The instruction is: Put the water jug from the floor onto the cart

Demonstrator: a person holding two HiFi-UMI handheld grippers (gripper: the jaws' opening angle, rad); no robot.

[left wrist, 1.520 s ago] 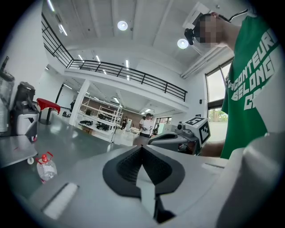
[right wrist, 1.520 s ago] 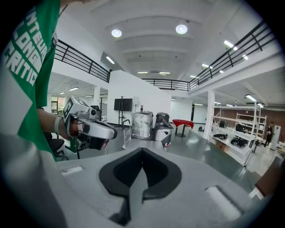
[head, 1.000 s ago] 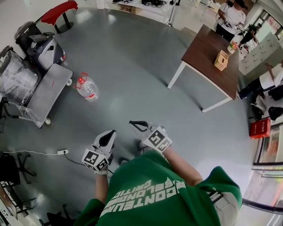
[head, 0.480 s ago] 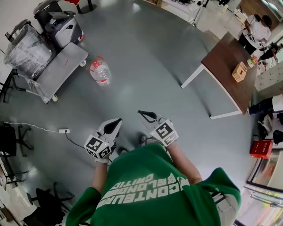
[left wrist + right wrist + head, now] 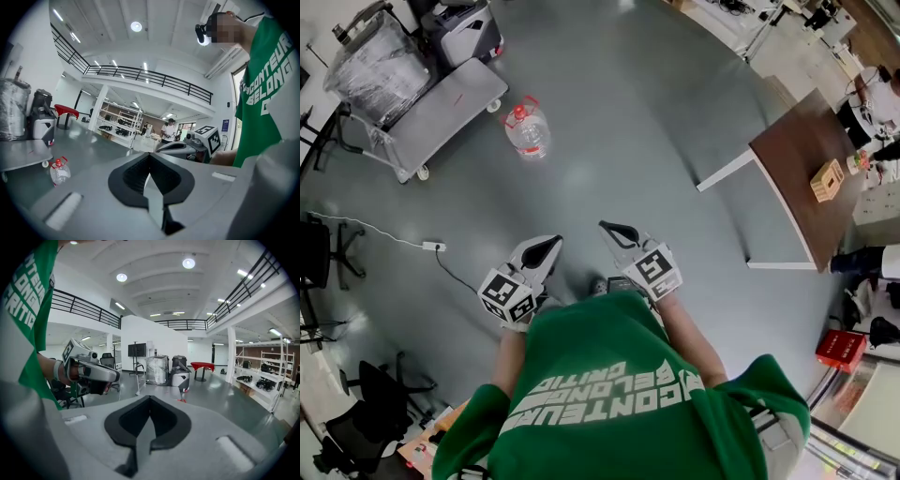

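Alignment has changed over the last second: in the head view the jug point(image 5: 527, 129) and the cart point(image 5: 455, 101) have shifted from the far left of the frame toward its upper middle. Both now lie more nearly ahead of the grippers, while the table point(image 5: 797, 159) has slid toward the right edge. Judgement: the person is turning to face the work area, and the task remains at the approach step, with nothing lifted. The jug stands upright on the floor, red cap up, near one end of the cart and not on its deck, well apart from both grippers. The left gripper point(image 5: 546, 247) has its jaws closed together with nothing between them. The right gripper point(image 5: 616, 231) is likewise fully closed and empty. Both are held side by side in front of the chest, pointing roughly toward the jug. Compared with the earlier frame, the grippers keep the same closed, empty state and the same place relative to the body, and the jug keeps its spot beside the cart. Before a grasp, the jaws will have to open and the gap to the jug must be closed
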